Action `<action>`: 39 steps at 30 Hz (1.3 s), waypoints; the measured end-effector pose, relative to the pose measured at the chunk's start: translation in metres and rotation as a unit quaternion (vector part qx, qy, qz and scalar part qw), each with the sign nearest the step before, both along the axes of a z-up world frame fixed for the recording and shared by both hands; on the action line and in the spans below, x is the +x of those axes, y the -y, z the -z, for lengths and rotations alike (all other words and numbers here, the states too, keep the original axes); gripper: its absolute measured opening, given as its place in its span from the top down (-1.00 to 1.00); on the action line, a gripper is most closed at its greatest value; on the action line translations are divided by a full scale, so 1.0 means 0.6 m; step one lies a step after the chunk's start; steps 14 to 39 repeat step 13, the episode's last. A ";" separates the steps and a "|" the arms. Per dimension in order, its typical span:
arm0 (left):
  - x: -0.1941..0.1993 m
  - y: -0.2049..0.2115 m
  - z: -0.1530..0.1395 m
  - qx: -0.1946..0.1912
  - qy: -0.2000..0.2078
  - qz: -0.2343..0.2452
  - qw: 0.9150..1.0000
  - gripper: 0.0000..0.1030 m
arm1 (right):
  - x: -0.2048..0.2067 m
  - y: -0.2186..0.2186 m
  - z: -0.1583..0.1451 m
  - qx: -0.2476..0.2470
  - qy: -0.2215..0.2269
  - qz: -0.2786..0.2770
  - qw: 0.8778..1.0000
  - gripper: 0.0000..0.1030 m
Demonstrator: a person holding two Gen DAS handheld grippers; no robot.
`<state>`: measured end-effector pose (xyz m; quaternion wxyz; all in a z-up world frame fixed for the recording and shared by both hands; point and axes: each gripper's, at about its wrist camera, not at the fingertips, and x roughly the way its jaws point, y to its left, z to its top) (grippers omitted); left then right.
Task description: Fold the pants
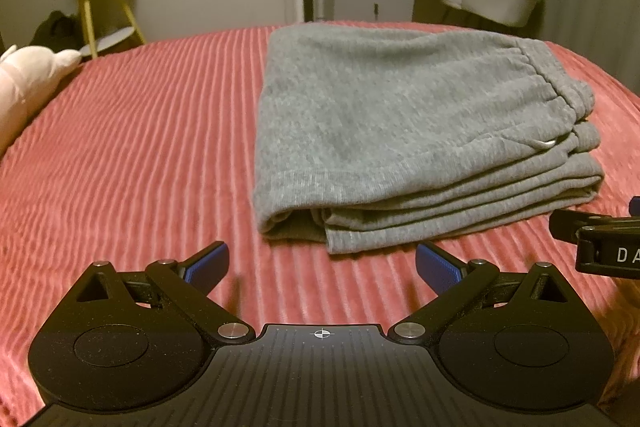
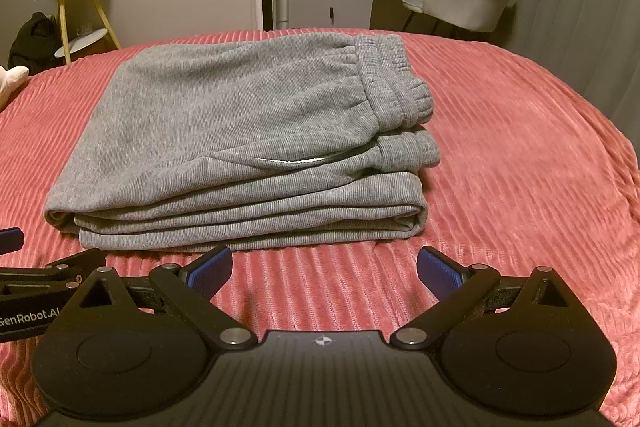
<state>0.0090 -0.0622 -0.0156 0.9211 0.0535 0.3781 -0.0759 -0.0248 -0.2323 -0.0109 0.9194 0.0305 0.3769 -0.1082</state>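
Left gripper (image 1: 322, 267), right gripper (image 2: 325, 269) both released, empty (side by side); pants (image 2: 240, 131) stacked on bed (image 2: 520, 167), folding looks finished.

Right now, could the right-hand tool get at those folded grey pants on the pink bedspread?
Probably yes. The right tool is open, and only bare ribbed pink bedspread lies between it and the folded grey fleece pants; the left tool sits off to the side.
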 end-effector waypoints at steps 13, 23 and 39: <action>-0.005 0.001 -0.002 -0.012 0.018 0.012 1.000 -0.98 | 0.000 0.002 0.001 -0.001 0.000 0.000 1.000 -0.92; -0.005 0.001 -0.002 -0.012 0.018 0.012 1.000 -0.98 | 0.000 0.002 0.001 -0.001 0.000 0.000 1.000 -0.92; -0.005 0.001 -0.002 -0.012 0.018 0.012 1.000 -0.98 | 0.000 0.002 0.001 -0.001 0.000 0.000 1.000 -0.92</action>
